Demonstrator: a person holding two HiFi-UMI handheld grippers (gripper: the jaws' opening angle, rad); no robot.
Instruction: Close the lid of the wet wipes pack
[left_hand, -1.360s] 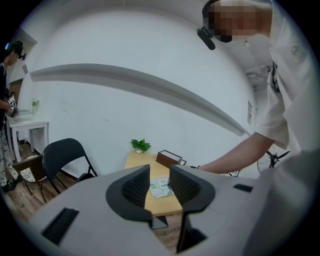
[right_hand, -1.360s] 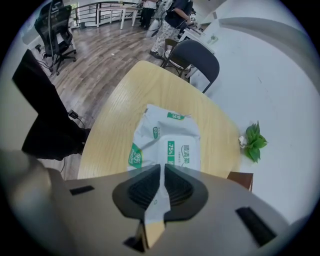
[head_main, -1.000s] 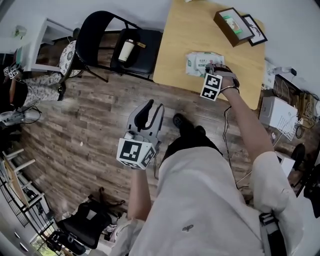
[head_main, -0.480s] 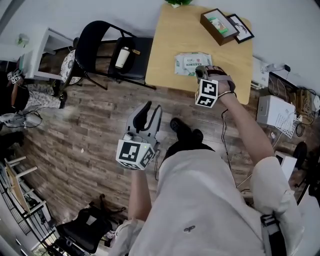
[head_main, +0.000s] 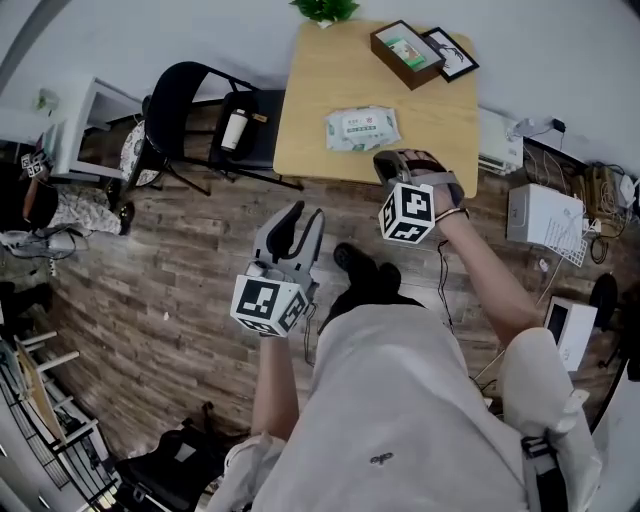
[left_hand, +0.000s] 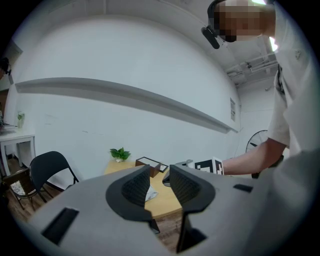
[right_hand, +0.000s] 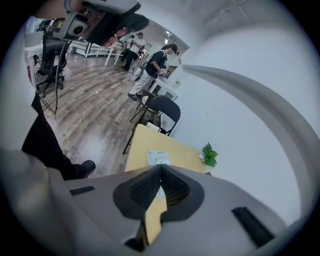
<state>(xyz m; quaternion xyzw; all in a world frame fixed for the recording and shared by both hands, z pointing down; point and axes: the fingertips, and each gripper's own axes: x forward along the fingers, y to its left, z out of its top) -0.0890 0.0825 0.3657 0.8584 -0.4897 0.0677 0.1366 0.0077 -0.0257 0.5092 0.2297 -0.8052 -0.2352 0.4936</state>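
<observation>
Finds the wipes pack (head_main: 362, 128) flat on the table (head_main: 320, 90), apart from the right gripper (head_main: 392, 165), pressed together and empty, and the left gripper (head_main: 303, 218), spread and empty. Could leave it only half shut, with nothing pressing down.

Tabletop (head_main: 310, 120): pale wood, smooth, matt.
Wet wipes pack (head_main: 361, 128): soft plastic film, faint sheen.
Floor (head_main: 170, 290): dark, grainy wood planks beside the tabletop.
Left gripper (head_main: 300, 218): matt grey plastic; ribbed black pads (left_hand: 136, 189).
Chair (head_main: 264, 125): black, matt.

table (head_main: 310, 90) | wipes pack (head_main: 361, 128) | brown box (head_main: 405, 54) | frame (head_main: 450, 55) | plant (head_main: 323, 10)
</observation>
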